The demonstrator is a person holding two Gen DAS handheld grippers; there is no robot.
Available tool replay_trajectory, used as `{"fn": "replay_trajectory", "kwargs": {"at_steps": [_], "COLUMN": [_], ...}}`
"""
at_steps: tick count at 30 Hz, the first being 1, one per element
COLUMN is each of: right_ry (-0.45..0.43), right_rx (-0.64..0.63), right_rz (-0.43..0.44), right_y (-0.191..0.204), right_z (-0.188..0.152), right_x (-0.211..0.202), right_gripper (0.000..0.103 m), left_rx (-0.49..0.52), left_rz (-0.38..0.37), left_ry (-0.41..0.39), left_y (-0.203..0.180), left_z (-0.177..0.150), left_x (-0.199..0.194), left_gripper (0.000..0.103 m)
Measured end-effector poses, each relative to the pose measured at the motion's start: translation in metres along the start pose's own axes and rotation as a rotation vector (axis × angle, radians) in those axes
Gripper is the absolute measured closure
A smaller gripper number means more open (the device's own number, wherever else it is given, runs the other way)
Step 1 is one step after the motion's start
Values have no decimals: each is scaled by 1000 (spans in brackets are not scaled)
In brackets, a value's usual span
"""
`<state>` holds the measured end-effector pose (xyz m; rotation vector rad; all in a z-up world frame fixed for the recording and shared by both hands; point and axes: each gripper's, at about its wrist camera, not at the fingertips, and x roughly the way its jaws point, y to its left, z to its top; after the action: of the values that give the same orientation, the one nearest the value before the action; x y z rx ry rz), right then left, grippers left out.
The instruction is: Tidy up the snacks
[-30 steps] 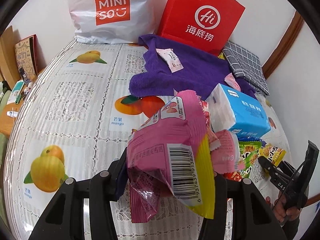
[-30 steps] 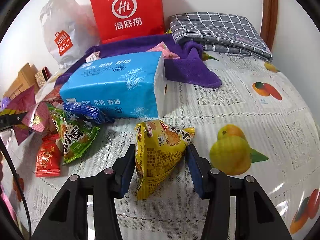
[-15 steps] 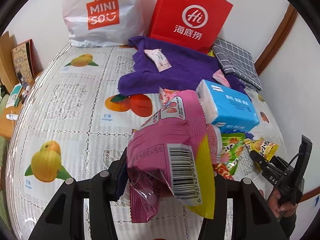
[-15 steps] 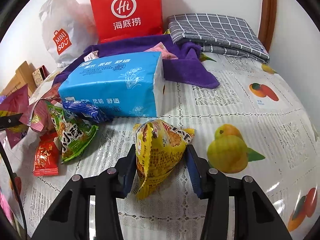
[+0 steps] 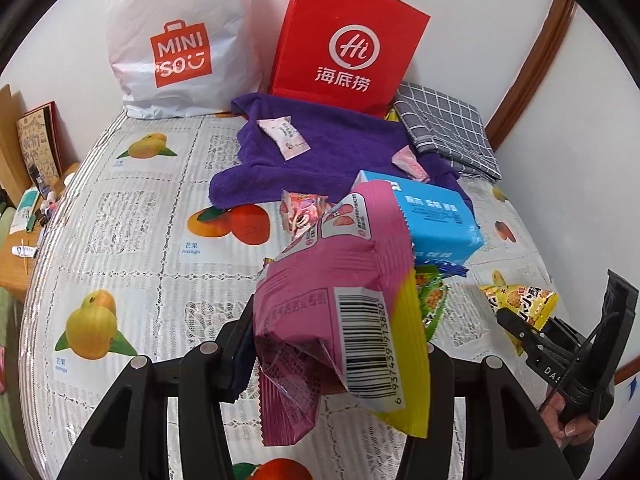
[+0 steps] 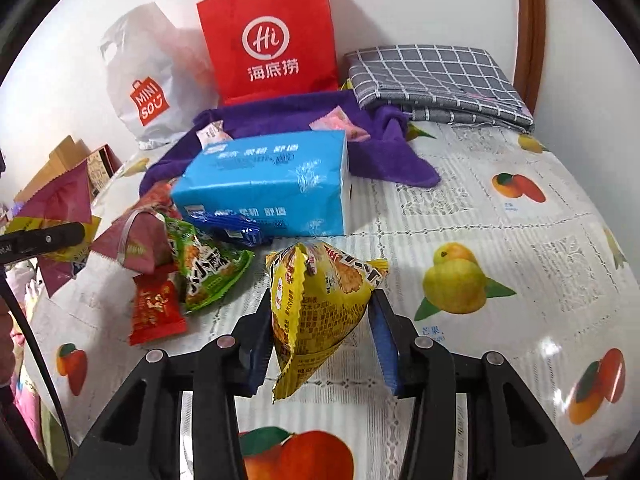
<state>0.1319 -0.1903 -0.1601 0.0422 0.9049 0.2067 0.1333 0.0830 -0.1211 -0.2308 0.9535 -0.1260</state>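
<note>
Clearly "MINISO" bag (image 5: 180, 48), "Hi" bag (image 5: 348, 44)

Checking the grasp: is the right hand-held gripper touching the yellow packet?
Touching. In the right wrist view both pads of the right hand-held gripper press the yellow packet's sides.

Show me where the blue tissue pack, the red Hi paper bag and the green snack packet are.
Blue tissue pack (image 6: 264, 184), right wrist view, middle of its top face.
Red Hi paper bag (image 6: 268, 40), right wrist view, on the white logo.
Green snack packet (image 6: 208, 268), right wrist view, centre of the wrapper.
</note>
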Motion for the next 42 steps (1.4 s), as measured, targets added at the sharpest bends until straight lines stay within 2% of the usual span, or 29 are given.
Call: {"fn": "replay_trajectory", "kwargs": {"at_steps": [11,20,30,42], "right_ry": [-68,-113,-144,-177], "right_rx": [-9,-31,-9,-31], "right_rz": [34,55,88,111], "right_y": [9,17,14,12], "right_z": [10,27,64,121], "right_x": [-41,-68,-70,-46], "right_gripper": [58,58,58,58], "left_rx": [38,78,125,151], "left_rz": [-53,-79,-82,-41], "left_ry": [-32,-41,-38,-48], "left_y": [-27,-56,-86,-90], "left_z": [1,10,35,83], "left_x": [-23,-26,-14,0], "left_gripper": [54,54,54,54]}}
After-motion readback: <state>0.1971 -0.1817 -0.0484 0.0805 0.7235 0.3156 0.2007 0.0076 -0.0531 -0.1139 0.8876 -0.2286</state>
